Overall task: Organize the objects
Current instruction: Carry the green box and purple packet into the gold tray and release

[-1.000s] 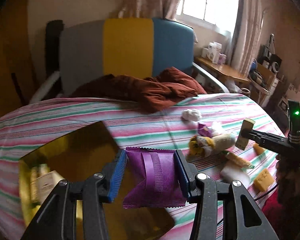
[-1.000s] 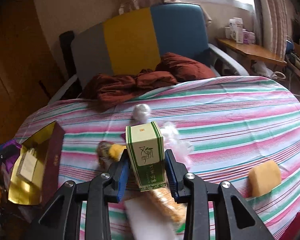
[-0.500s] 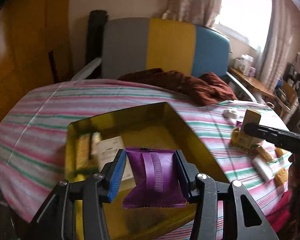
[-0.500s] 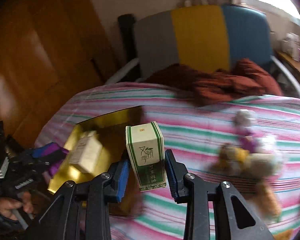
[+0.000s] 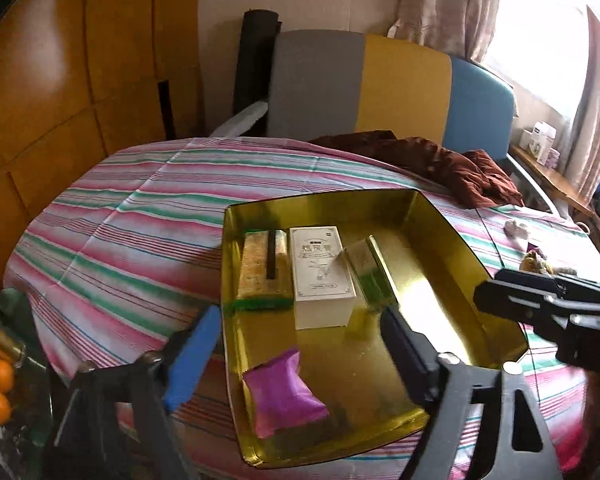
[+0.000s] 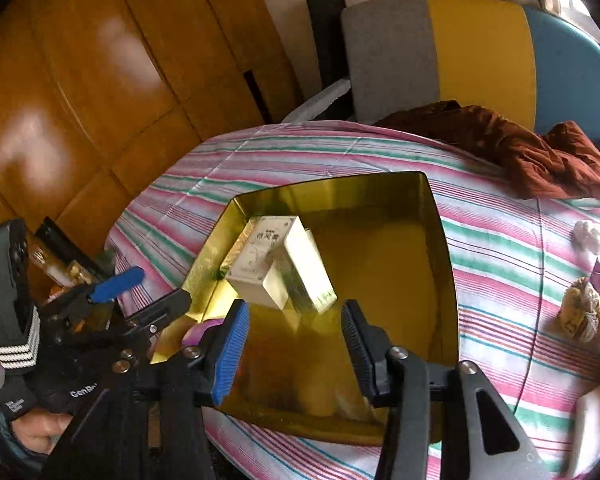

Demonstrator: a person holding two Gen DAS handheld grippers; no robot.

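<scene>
Fingers first: the left gripper [image 5: 300, 344] has its jaws wide and opening, nothing pinched between them. Blue pad [image 5: 192, 356] sits on one side, black pad [image 5: 406, 354] on the other, both hanging over the near end of the gold tray [image 5: 496, 276]. Purple packet [image 5: 284, 394] lies loose on the tray floor right below, near the front left corner, not touching either pad

Right gripper [image 6: 296, 344] is also opening, jaws only partly apart, and nothing is clamped there either. Green box [image 6: 308, 276] is just past the fingertips, tilted and blurred, right up against the white box [image 6: 260, 264] inside the tray; can't tell if it's landed or is in mid air. From the left view the green box [image 5: 370, 272] shows up blurry just right of the white box [image 5: 320, 268]

Further in on the tray's left side there's a gold bar pack [image 5: 260, 268] with a dark strip across it, lying beside the white box

Tray sits on a striped cloth [image 5: 120, 240] over a round table. Off to the right on the cloth are some leftovers: a yellow toy [image 6: 582, 314], a white lump [image 6: 588, 234], bits I can't make out

Way back there's a brown cloth [image 5: 440, 160] bunched at the far edge, then a chair [image 5: 380, 84] with grey, yellow and blue panels
</scene>
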